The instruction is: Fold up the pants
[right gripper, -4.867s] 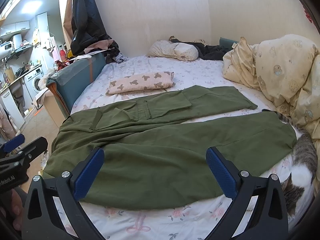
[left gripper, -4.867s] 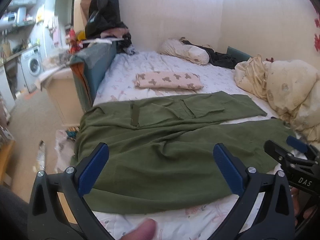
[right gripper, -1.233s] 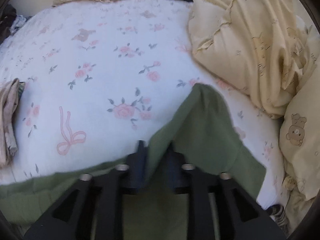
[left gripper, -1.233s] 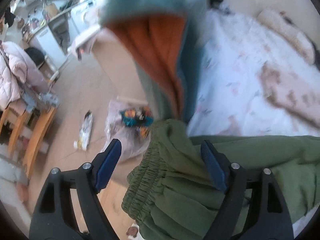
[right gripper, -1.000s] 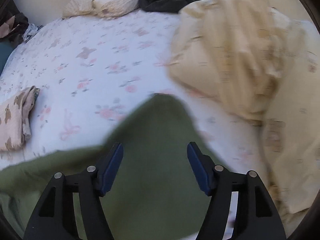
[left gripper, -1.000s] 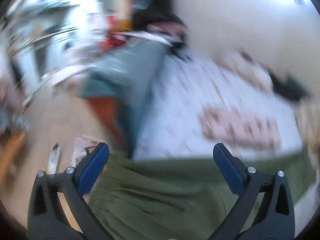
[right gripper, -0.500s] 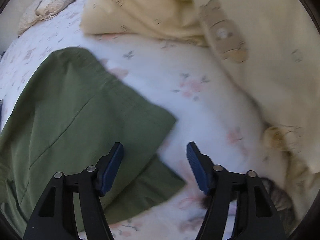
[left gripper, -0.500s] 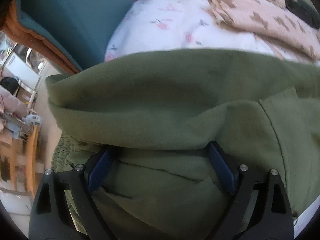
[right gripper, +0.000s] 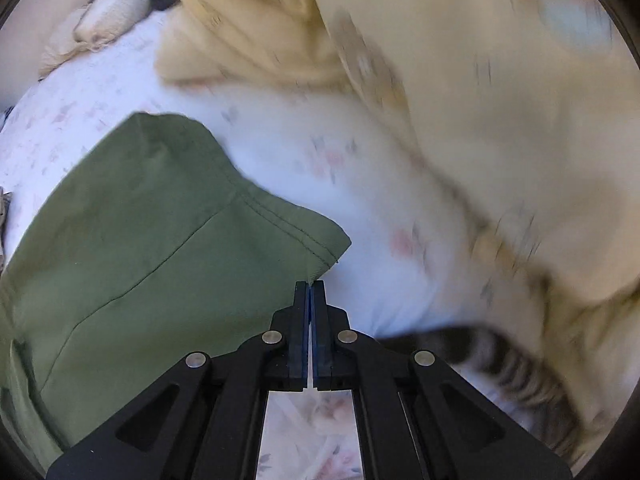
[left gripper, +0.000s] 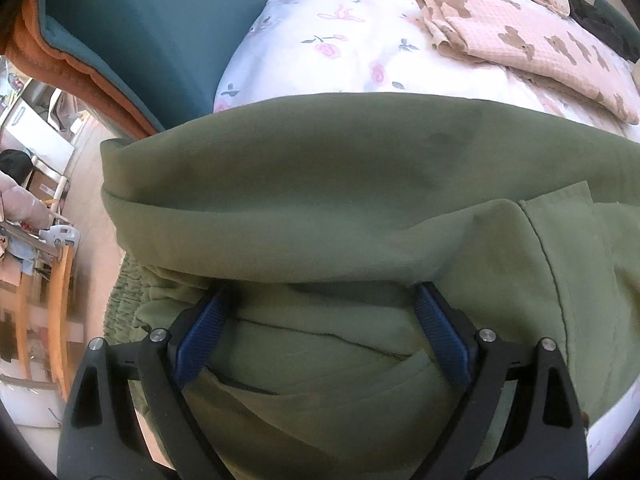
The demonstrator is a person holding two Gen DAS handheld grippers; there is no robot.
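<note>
Right gripper (right gripper: 311,282), spread a moment ago, now pinches the hem corner of the pants (right gripper: 160,220) on the bed (right gripper: 380,208). Left gripper (left gripper: 320,312) stays spread over the waistband folds. Next fold looks imminent.

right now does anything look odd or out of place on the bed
Yes: a striped cat tail lies on the floral sheet just right of the right hand-held gripper, which is shut on the hem corner of the green pants. An animal this close to the fold could get caught or disturb the cloth.
</note>
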